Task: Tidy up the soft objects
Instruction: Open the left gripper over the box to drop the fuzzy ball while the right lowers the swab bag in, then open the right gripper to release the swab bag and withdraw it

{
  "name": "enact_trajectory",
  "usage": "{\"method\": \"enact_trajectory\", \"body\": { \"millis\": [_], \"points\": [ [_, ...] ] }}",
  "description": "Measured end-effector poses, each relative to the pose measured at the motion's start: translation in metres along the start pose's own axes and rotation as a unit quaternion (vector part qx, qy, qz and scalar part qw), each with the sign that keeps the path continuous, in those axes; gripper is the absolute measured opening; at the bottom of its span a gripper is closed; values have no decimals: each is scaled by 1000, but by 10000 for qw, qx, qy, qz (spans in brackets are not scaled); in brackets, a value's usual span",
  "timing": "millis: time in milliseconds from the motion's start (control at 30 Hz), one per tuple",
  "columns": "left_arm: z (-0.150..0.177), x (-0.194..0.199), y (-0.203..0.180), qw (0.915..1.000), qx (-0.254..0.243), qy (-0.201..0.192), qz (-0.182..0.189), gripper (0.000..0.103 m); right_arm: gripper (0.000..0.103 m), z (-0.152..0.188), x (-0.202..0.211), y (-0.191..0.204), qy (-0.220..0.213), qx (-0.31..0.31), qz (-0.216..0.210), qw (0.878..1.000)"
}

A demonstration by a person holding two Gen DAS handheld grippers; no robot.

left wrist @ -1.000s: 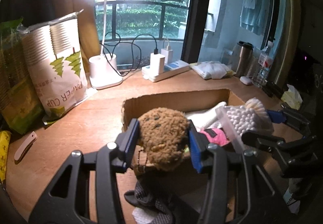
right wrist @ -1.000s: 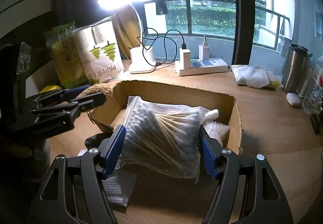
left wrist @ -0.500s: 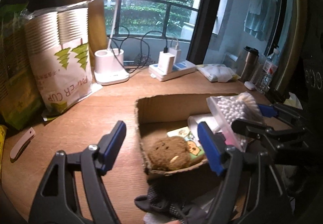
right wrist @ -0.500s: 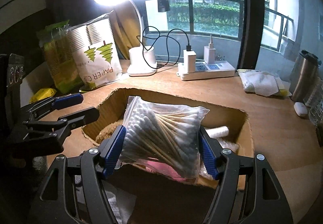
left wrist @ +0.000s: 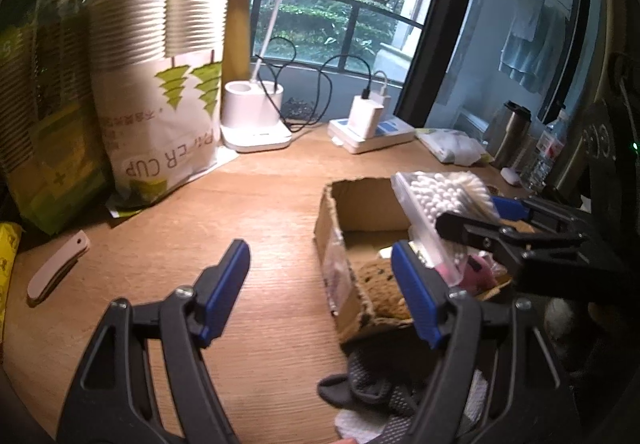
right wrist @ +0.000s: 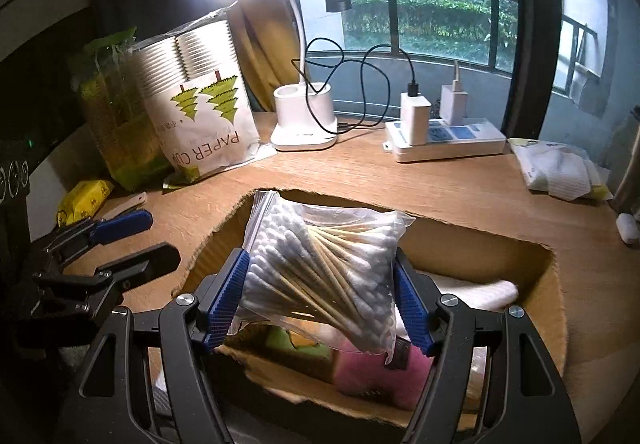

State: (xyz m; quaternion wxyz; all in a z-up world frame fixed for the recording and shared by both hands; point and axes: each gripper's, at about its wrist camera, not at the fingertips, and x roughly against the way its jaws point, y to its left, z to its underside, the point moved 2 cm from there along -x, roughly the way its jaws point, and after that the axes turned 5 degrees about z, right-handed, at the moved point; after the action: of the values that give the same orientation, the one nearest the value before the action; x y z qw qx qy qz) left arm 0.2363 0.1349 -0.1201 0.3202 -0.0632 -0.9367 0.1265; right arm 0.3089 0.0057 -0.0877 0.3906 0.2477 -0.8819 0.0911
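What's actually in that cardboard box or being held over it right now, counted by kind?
Bag of cotton swabs, held over the box: 1
Brown plush toy: 1
Pink soft item: 1
White roll: 1
Green item: 1
Total: 5

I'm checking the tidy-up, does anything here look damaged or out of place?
The cardboard box has ragged, torn edges, as if its top was ripped off. A grey glove lies crumpled on the desk outside it. The bag of cotton swabs is clamped in the right gripper above the box.

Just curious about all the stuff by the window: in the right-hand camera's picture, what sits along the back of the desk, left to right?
Paper cup bag → white lamp base → power strip with chargers → white cloth bundle.
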Motion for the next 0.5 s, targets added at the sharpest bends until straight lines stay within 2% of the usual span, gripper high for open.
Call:
{"method": "enact_trajectory", "body": {
  "millis": [300,400,500],
  "points": [
    [4,10,15,9999,89,-37,-38,74,74,-9,-16,12,67,-187,-93,9998],
    [6,15,17,9999,100,-71,-46,74,82,-8,-16,17,53,-131,-59,9999],
    [9,20,17,9999,104,-114,-45,74,83,-8,-7,20,-63,-100,-13,9999]
  ]
}}
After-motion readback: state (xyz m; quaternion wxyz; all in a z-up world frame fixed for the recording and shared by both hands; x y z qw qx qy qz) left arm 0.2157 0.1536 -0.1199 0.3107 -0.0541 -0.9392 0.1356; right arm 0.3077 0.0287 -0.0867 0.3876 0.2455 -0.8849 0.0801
